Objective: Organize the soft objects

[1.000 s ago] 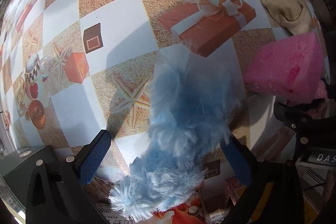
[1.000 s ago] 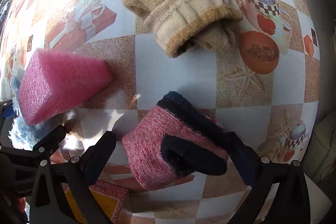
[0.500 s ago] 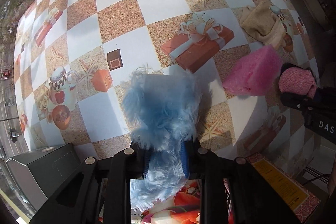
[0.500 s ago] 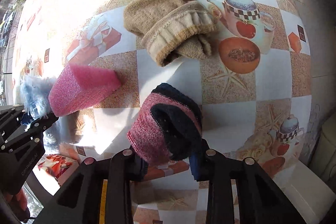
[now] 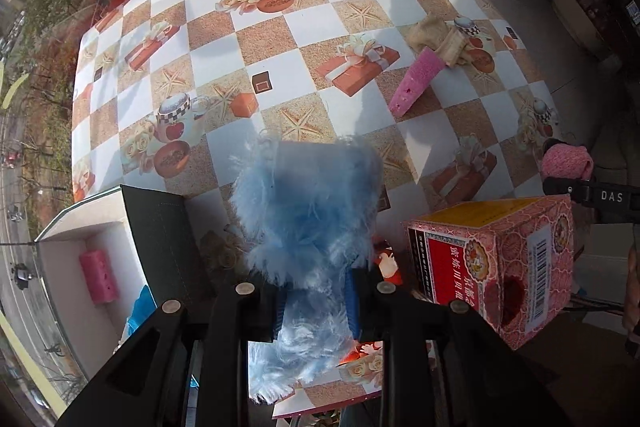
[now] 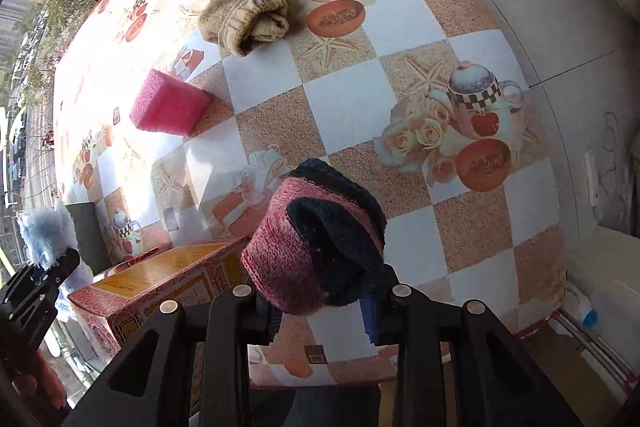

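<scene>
Left wrist, checkered tablecloth, window

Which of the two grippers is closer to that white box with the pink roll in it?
Left. The left gripper, holding the blue fluffy thing, is just beside the white box; the right gripper is farther off, past the red carton.

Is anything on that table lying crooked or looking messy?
Nothing is spilled or damaged. The pink sponge lies at a slant to the checked pattern, and the tan sock beside it is bunched in a loose roll, its cuff gaping. Both are simply not yet tidied.
</scene>
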`<state>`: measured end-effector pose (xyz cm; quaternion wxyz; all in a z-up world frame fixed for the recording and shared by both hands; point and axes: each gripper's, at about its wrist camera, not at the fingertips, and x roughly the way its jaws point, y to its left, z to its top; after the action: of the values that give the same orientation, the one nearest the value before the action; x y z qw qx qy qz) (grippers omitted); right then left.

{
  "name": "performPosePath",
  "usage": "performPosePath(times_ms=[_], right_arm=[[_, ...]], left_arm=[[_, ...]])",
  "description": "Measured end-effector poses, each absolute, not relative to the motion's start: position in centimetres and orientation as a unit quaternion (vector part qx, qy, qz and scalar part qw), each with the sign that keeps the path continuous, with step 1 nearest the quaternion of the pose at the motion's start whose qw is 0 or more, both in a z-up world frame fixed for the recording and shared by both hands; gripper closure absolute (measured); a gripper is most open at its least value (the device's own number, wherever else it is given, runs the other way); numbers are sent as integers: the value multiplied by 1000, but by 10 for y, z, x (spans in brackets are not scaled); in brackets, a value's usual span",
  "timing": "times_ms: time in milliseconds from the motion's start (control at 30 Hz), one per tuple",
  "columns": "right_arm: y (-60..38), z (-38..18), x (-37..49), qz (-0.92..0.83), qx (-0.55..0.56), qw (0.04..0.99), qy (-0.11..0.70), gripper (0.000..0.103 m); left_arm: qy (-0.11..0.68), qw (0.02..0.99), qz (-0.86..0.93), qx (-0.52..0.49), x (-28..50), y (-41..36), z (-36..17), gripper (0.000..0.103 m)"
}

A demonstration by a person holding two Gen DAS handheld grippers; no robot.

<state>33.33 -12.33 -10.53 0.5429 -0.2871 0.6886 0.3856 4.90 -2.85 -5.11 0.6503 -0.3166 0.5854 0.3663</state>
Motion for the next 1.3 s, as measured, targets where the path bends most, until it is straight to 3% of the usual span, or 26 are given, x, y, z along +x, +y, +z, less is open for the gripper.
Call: performPosePath(times_ms=[667, 1300], right_arm=[[-188, -89, 266, 371, -301, 557, 679, 71], [-223, -68, 183, 466, -380, 485, 635, 71]], left_arm=[[593, 692, 314, -264, 42, -89, -41, 76], [549, 716, 336, -270, 5, -105, -22, 76]])
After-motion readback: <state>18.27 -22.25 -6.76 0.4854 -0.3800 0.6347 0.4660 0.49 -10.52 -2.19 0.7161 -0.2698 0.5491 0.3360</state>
